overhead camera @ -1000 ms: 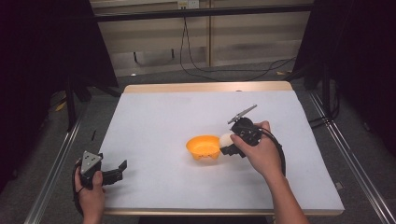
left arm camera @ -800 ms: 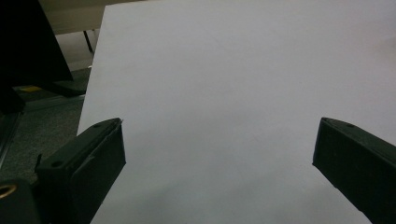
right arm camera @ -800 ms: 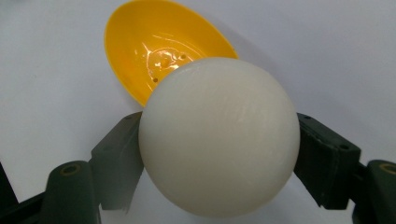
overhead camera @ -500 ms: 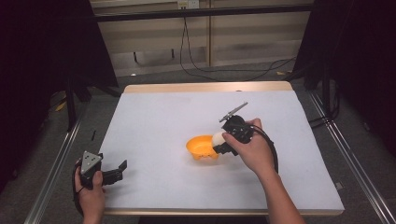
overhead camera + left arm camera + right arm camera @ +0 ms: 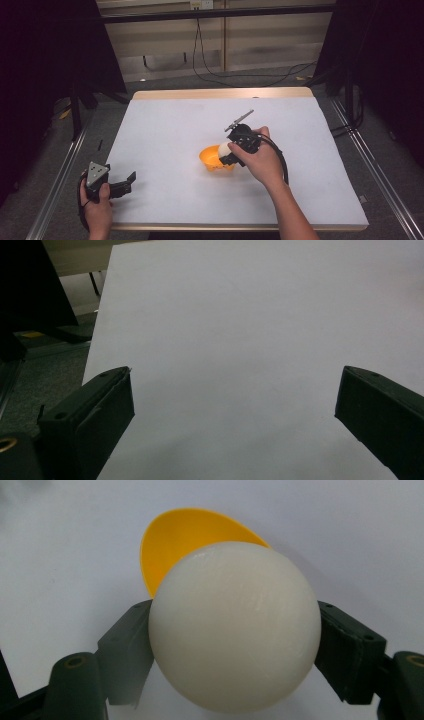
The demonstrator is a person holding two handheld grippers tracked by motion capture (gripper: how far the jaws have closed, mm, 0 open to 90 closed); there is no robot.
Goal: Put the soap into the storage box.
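One white ball point(image 5: 234, 630), clamped between your right tongs point(image 5: 227, 152), both jaws pressing on its sides; it hangs over the near rim of the item below. One orange bowl point(image 5: 212, 159), upright on the white counter point(image 5: 165, 130), about mid-surface. Your left tongs point(image 5: 127, 181), released, jaws spread wide with nothing between them, resting at the counter's near left corner, well apart from the bowl.
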